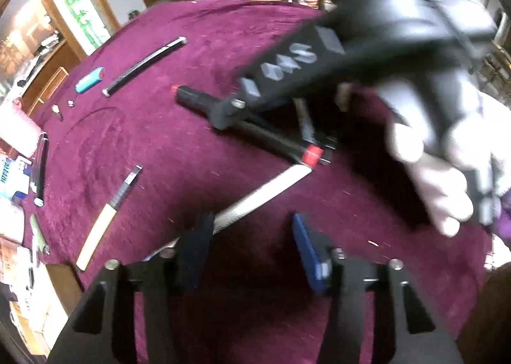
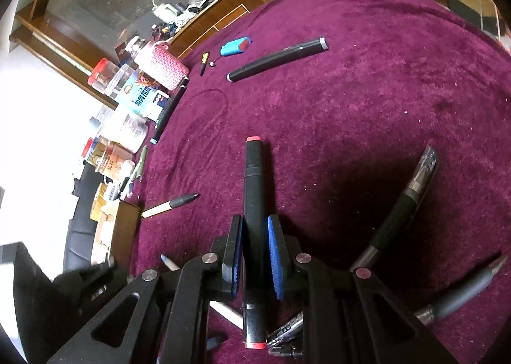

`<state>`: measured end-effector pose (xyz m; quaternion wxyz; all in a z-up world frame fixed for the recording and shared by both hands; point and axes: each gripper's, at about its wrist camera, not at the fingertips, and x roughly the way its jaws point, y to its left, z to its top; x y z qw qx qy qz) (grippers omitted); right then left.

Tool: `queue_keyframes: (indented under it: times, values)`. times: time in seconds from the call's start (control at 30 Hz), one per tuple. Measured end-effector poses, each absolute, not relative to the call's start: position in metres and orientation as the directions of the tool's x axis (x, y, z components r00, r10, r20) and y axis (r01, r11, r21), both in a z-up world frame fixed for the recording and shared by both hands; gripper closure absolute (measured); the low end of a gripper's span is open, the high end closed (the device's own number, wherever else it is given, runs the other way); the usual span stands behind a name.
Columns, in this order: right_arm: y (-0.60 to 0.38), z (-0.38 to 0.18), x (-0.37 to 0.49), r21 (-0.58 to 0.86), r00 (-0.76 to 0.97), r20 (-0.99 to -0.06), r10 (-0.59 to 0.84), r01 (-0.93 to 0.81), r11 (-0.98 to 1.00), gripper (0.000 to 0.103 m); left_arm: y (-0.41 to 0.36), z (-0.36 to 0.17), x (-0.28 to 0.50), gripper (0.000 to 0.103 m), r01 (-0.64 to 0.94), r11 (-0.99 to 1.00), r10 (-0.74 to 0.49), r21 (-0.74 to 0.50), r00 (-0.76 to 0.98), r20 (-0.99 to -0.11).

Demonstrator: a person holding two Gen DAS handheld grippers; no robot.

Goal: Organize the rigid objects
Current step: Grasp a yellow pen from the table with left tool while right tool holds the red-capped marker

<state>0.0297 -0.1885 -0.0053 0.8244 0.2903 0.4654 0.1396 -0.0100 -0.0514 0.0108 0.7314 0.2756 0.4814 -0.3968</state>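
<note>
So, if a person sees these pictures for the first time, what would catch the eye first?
Probably the right gripper, shut on a black marker with red ends in the middle of the purple cloth. Next, the left gripper, whose fingers stand apart over the cloth, with a white pen lying by one finger. Farther off lie a blue lighter and a long black pen.

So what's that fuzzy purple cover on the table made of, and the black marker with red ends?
The purple table cover looks like plush velvet-type fabric: its matte nap shows brush marks and lint. The black marker with red ends, clamped in the right gripper, looks like smooth plastic with a dull sheen, though that is a guess from its look.
</note>
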Motion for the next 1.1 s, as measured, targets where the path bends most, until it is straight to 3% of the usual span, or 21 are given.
queue_keyframes:
  times: [0.03,0.07,0.3,0.33,0.37,0.43,0.5,0.57,0.67,0.73,0.77,0.8,1.03,1.1]
  values:
    - [-0.188,-0.005,0.029,0.608,0.528,-0.686,0.5,0.04,0.793,0.087,-0.05,0.011,-0.015,0.093,0.846,0.533,-0.322,-0.011,0.191,-0.927]
    - [-0.188,-0.005,0.029,0.605,0.529,-0.688,0.497,0.039,0.795,0.087,-0.049,0.01,-0.022,0.095,0.854,0.521,-0.311,-0.005,0.184,-0.933]
    - [-0.185,-0.004,0.029,0.599,0.529,-0.691,0.493,0.038,0.8,0.087,-0.044,0.021,-0.04,0.091,0.84,0.533,-0.301,0.105,0.304,-0.904]
    - [-0.185,-0.004,0.029,0.603,0.528,-0.689,0.496,0.039,0.797,0.087,-0.044,0.024,-0.039,0.081,0.836,0.535,-0.305,0.124,0.328,-0.894]
    - [-0.185,-0.004,0.03,0.604,0.528,-0.689,0.497,0.04,0.796,0.087,-0.044,0.025,-0.038,0.062,0.832,0.532,-0.303,0.155,0.358,-0.883]
    - [-0.185,-0.004,0.03,0.605,0.527,-0.689,0.497,0.041,0.795,0.087,-0.049,0.024,-0.038,0.044,0.838,0.481,-0.294,0.258,0.432,-0.853]
    - [-0.186,-0.004,0.03,0.606,0.527,-0.688,0.498,0.04,0.795,0.087,-0.059,0.018,-0.037,0.044,0.85,0.427,-0.272,0.308,0.446,-0.853]
    - [-0.186,-0.005,0.03,0.609,0.527,-0.686,0.501,0.04,0.792,0.087,-0.063,0.011,-0.028,0.042,0.867,0.413,-0.279,0.277,0.411,-0.868]
    - [-0.188,-0.006,0.031,0.615,0.526,-0.683,0.507,0.041,0.787,0.087,-0.059,0.011,-0.015,0.051,0.864,0.491,-0.289,0.115,0.286,-0.914]
    - [-0.189,-0.007,0.031,0.619,0.525,-0.682,0.51,0.042,0.784,0.087,-0.059,0.012,-0.027,0.053,0.881,0.462,-0.288,0.102,0.259,-0.922]
    - [-0.189,-0.007,0.031,0.619,0.525,-0.681,0.51,0.042,0.784,0.087,-0.058,0.013,-0.031,0.077,0.892,0.446,-0.302,0.066,0.22,-0.928]
    - [-0.189,-0.007,0.031,0.619,0.525,-0.682,0.51,0.042,0.784,0.087,-0.057,0.01,-0.038,0.084,0.903,0.426,-0.31,-0.048,0.096,-0.946]
    - [-0.188,-0.008,0.031,0.614,0.528,-0.682,0.506,0.038,0.788,0.087,-0.057,0.02,-0.062,0.083,0.889,0.45,-0.272,0.077,0.219,-0.937]
    - [-0.187,-0.007,0.031,0.606,0.53,-0.685,0.5,0.033,0.795,0.087,-0.047,0.026,-0.062,0.081,0.869,0.492,-0.292,0.059,0.228,-0.929]
